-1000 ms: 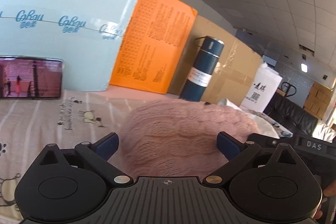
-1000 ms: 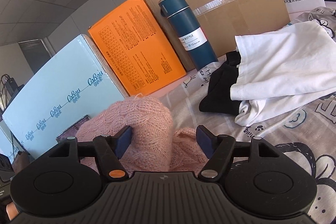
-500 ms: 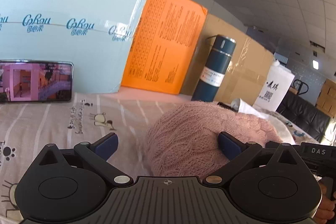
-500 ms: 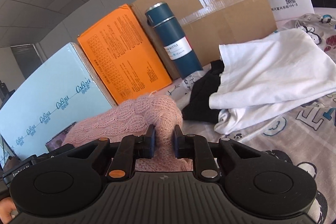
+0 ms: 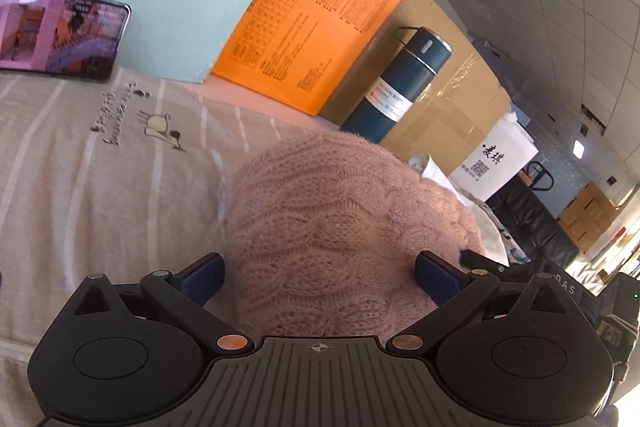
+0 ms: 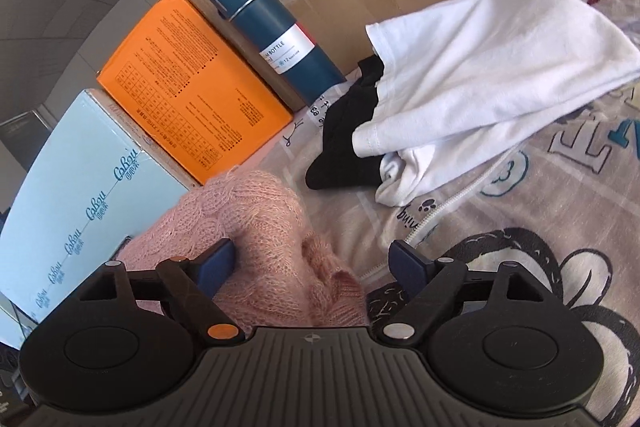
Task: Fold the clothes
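Pink knit sweater (image 5: 340, 227), bunched on the printed bedsheet (image 5: 100, 163).
Left gripper (image 5: 319, 273) and right gripper (image 6: 311, 263) both stood wide apart, straddling the knit, clamping nothing. Beyond lay black garment (image 6: 344, 147), white garment (image 6: 480, 67); farthest, blue bottle (image 6: 280, 39), orange box (image 6: 188, 83).

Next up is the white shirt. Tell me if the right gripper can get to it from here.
Probably yes. The right gripper is open, and only bare bedsheet lies between it and the white shirt; the pink sweater sits left.
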The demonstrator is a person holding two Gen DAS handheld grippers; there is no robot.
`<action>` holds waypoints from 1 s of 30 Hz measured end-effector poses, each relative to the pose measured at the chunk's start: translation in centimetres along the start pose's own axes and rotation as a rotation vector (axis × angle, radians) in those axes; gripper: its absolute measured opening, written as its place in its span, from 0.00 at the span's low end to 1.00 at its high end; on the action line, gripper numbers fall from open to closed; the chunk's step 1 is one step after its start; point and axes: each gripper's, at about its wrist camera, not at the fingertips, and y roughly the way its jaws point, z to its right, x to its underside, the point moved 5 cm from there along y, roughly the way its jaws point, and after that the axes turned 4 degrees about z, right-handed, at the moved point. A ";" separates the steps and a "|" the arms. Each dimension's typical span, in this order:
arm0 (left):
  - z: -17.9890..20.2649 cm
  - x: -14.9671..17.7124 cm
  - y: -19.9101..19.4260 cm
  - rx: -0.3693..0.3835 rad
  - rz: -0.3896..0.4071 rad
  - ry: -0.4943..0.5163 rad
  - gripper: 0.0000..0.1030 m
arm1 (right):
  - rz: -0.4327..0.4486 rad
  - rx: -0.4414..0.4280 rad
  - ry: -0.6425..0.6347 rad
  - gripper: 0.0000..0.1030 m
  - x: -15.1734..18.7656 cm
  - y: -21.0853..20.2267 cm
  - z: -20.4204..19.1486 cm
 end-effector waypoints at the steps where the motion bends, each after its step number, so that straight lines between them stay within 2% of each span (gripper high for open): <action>1: -0.2 0.1 0.1 0.007 -0.002 -0.017 1.00 | -0.011 -0.009 0.019 0.84 0.0 0.1 0.1; 3: -0.2 0.3 0.2 0.021 -0.002 -0.033 1.00 | -0.030 -0.023 0.047 0.87 0.0 0.3 0.3; 6: 0.1 0.6 0.3 0.053 -0.008 -0.036 1.00 | -0.048 -0.038 0.023 0.89 0.3 0.6 -0.4; 11: 1.2 1.3 0.4 0.082 0.007 -0.007 1.00 | -0.113 -0.133 0.014 0.90 1.0 1.2 -1.4; 14: 1.2 1.3 0.4 0.079 0.031 -0.021 1.00 | -0.154 -0.191 0.010 0.87 1.6 1.5 -2.2; 17: 1.3 1.1 0.2 0.059 0.061 -0.042 0.97 | -0.151 -0.200 0.002 0.73 1.8 1.4 -2.5; 19: 1.6 0.9 0.0 0.051 0.084 -0.047 0.90 | -0.129 -0.204 0.000 0.56 1.6 1.1 -2.6; 22: 2.7 0.3 -0.2 0.053 0.119 -0.045 0.79 | -0.074 -0.206 -0.006 0.49 1.2 0.4 -2.7; 25: 4.2 -0.4 -0.4 0.072 0.154 -0.037 0.70 | -0.015 -0.209 -0.022 0.45 0.3 -0.6 -2.9; 30: 8.1 -2.5 0.4 0.144 0.220 0.009 0.69 | 0.139 -0.207 -0.069 0.45 -2.8 -3.6 -3.3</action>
